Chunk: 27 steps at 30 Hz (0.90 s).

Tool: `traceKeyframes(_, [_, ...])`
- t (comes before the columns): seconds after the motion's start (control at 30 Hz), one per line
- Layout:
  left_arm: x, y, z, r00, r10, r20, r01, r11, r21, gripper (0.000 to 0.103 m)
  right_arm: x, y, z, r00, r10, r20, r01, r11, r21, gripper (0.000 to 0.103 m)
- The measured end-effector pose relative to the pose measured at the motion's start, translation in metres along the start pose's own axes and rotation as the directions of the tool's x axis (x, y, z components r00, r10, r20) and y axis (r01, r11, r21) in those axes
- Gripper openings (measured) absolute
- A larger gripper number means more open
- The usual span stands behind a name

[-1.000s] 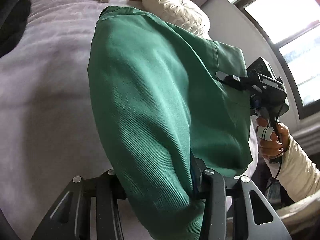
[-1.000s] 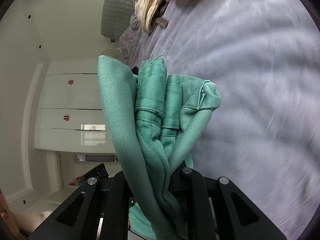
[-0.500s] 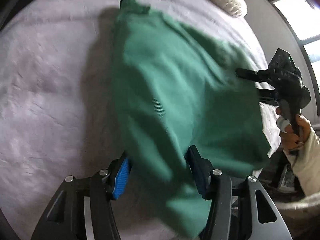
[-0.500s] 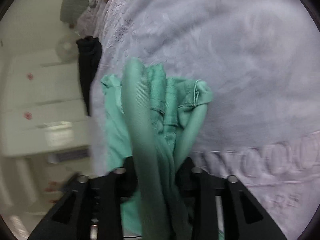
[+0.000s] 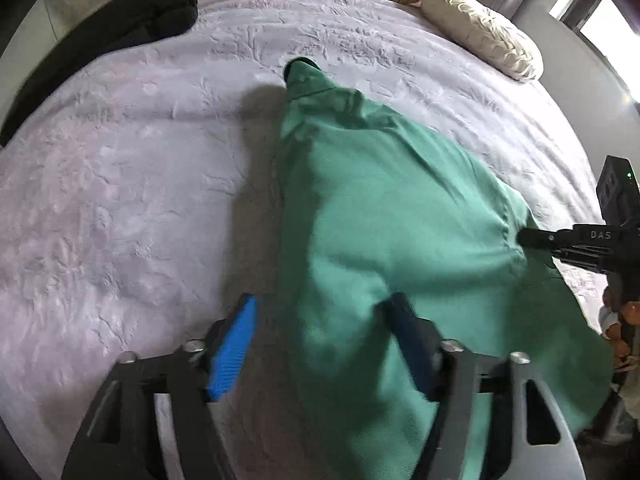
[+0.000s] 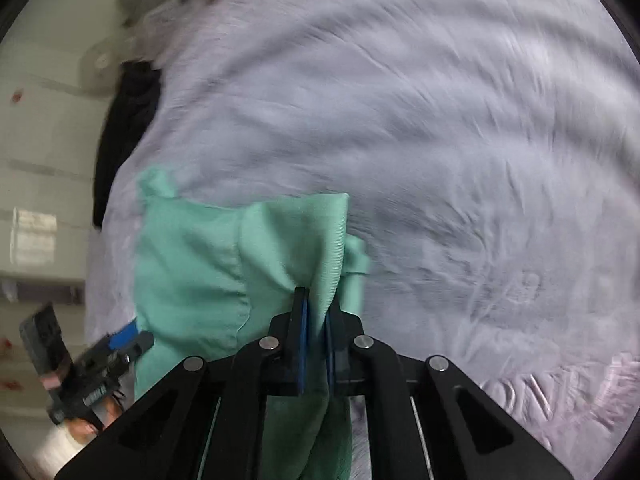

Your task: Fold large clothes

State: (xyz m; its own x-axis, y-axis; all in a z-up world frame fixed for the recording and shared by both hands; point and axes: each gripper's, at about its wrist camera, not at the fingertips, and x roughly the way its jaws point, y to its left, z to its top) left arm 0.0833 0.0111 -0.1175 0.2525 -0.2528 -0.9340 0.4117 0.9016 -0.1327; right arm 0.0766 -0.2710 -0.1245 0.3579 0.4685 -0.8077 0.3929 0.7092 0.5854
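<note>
The green garment (image 5: 384,216) is being laid out on the lilac bedspread (image 5: 120,184) — the left gripper (image 5: 320,344) opening off it, the right gripper (image 6: 316,336) closing, pinched on its edge — so smoothing flat probably comes before folding.

The green garment (image 5: 392,216) runs off the bottom edge of both views and hides the bed (image 5: 120,200) beneath it. The black clothing (image 5: 132,12) at upper left is cut off. The right-wrist view is motion-blurred.
</note>
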Motion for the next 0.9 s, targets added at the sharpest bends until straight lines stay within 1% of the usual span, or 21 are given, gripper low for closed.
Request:
traceKeyframes(0.03, [-0.008, 0.006, -0.008, 1.0, 0.001, -0.001, -0.001, 1.0, 0.005, 0.074, -0.001, -0.006, 0.0, 0.999, 0.034, 0.0, -0.034, 0.999, 0.024, 0.009])
traceKeyframes(0.07, [-0.011, 0.006, -0.007, 1.0, 0.007, -0.008, -0.007, 1.0, 0.009, 0.074, -0.005, -0.01, -0.002, 0.998, 0.056, 0.002, -0.056, 0.997, 0.05, 0.009])
traceKeyframes(0.13, [-0.025, 0.008, -0.013, 0.999, 0.034, -0.016, -0.034, 0.999, 0.035, 0.074, -0.017, -0.01, -0.007, 0.999, 0.051, 0.003, -0.051, 0.996, 0.072, 0.01])
traceKeyframes(0.2, [-0.039, 0.01, -0.014, 0.999, 0.039, -0.017, -0.038, 0.997, 0.064, 0.074, -0.037, -0.003, -0.016, 1.0, 0.019, -0.001, -0.019, 0.998, 0.056, 0.01])
traceKeyframes(0.23, [-0.053, 0.011, -0.021, 1.0, 0.024, -0.02, -0.022, 0.997, 0.079, 0.074, -0.046, 0.002, -0.022, 1.0, 0.015, -0.005, -0.015, 0.999, 0.037, 0.012])
traceKeyframes(0.27, [-0.063, 0.01, -0.027, 1.0, 0.009, -0.026, -0.006, 0.996, 0.088, 0.074, -0.055, 0.009, -0.03, 1.0, 0.019, -0.016, -0.019, 1.0, 0.014, 0.017])
traceKeyframes(0.37, [-0.089, 0.002, -0.047, 0.997, -0.057, -0.061, 0.064, 0.99, 0.122, 0.074, -0.079, 0.03, -0.059, 0.998, 0.029, -0.057, -0.032, 0.998, -0.063, 0.017])
traceKeyframes(0.4, [-0.093, -0.004, -0.054, 0.994, -0.079, -0.074, 0.089, 0.986, 0.139, 0.074, -0.086, 0.038, -0.074, 0.996, 0.03, -0.079, -0.037, 0.995, -0.096, 0.02])
traceKeyframes(0.43, [-0.096, -0.012, -0.064, 0.991, -0.098, -0.094, 0.113, 0.98, 0.162, 0.074, -0.089, 0.042, -0.083, 0.995, 0.028, -0.095, -0.038, 0.993, -0.11, 0.026])
traceKeyframes(0.47, [-0.096, -0.017, -0.072, 0.988, -0.107, -0.112, 0.126, 0.975, 0.182, 0.074, -0.091, 0.047, -0.097, 0.993, 0.015, -0.115, -0.03, 0.991, -0.128, 0.041])
traceKeyframes(0.5, [-0.091, -0.023, -0.083, 0.986, -0.099, -0.135, 0.126, 0.97, 0.208, 0.074, -0.092, 0.049, -0.108, 0.992, -0.005, -0.129, -0.014, 0.989, -0.148, 0.046])
traceKeyframes(0.53, [-0.089, -0.026, -0.094, 0.985, -0.083, -0.153, 0.117, 0.966, 0.23, 0.074, -0.092, 0.05, -0.117, 0.99, -0.023, -0.136, 0.001, 0.987, -0.162, 0.046])
traceKeyframes(0.57, [-0.083, -0.028, -0.103, 0.984, -0.064, -0.168, 0.105, 0.963, 0.249, 0.074, -0.091, 0.048, -0.126, 0.989, -0.046, -0.143, 0.022, 0.986, -0.168, 0.043])
traceKeyframes(0.6, [-0.075, -0.027, -0.116, 0.982, -0.035, -0.183, 0.085, 0.96, 0.268, 0.074, -0.089, 0.042, -0.135, 0.986, -0.056, -0.157, 0.033, 0.988, -0.148, 0.027])
traceKeyframes(0.63, [-0.072, -0.026, -0.122, 0.982, -0.03, -0.184, 0.08, 0.96, 0.267, 0.074, -0.084, 0.033, -0.145, 0.983, -0.049, -0.177, 0.031, 0.994, -0.107, 0.015])
traceKeyframes(0.67, [-0.069, -0.022, -0.128, 0.983, -0.039, -0.182, 0.086, 0.963, 0.255, 0.074, -0.08, 0.025, -0.151, 0.982, -0.054, -0.181, 0.04, 0.996, -0.083, 0.006])
traceKeyframes(0.7, [-0.068, -0.017, -0.132, 0.983, -0.059, -0.176, 0.1, 0.967, 0.233, 0.074, -0.075, 0.013, -0.16, 0.982, -0.078, -0.175, 0.07, 0.996, -0.051, 0.006])
traceKeyframes(0.73, [-0.067, -0.014, -0.133, 0.981, -0.077, -0.176, 0.114, 0.97, 0.214, 0.074, -0.071, 0.003, -0.165, 0.982, -0.073, -0.175, 0.071, 0.997, -0.016, 0.005])
traceKeyframes(0.8, [-0.064, -0.01, -0.134, 0.978, -0.095, -0.185, 0.13, 0.973, 0.191, 0.074, -0.059, -0.017, -0.17, 0.986, -0.011, -0.165, 0.026, 0.995, 0.092, 0.004])
traceKeyframes(0.83, [-0.064, -0.01, -0.136, 0.979, -0.092, -0.181, 0.127, 0.972, 0.197, 0.074, -0.055, -0.027, -0.173, 0.988, 0.017, -0.153, 0.005, 0.99, 0.139, 0.003])
traceKeyframes(0.9, [-0.064, -0.012, -0.14, 0.982, -0.08, -0.173, 0.117, 0.97, 0.214, 0.074, -0.05, -0.034, -0.179, 0.989, 0.032, -0.146, -0.009, 0.987, 0.158, 0.001])
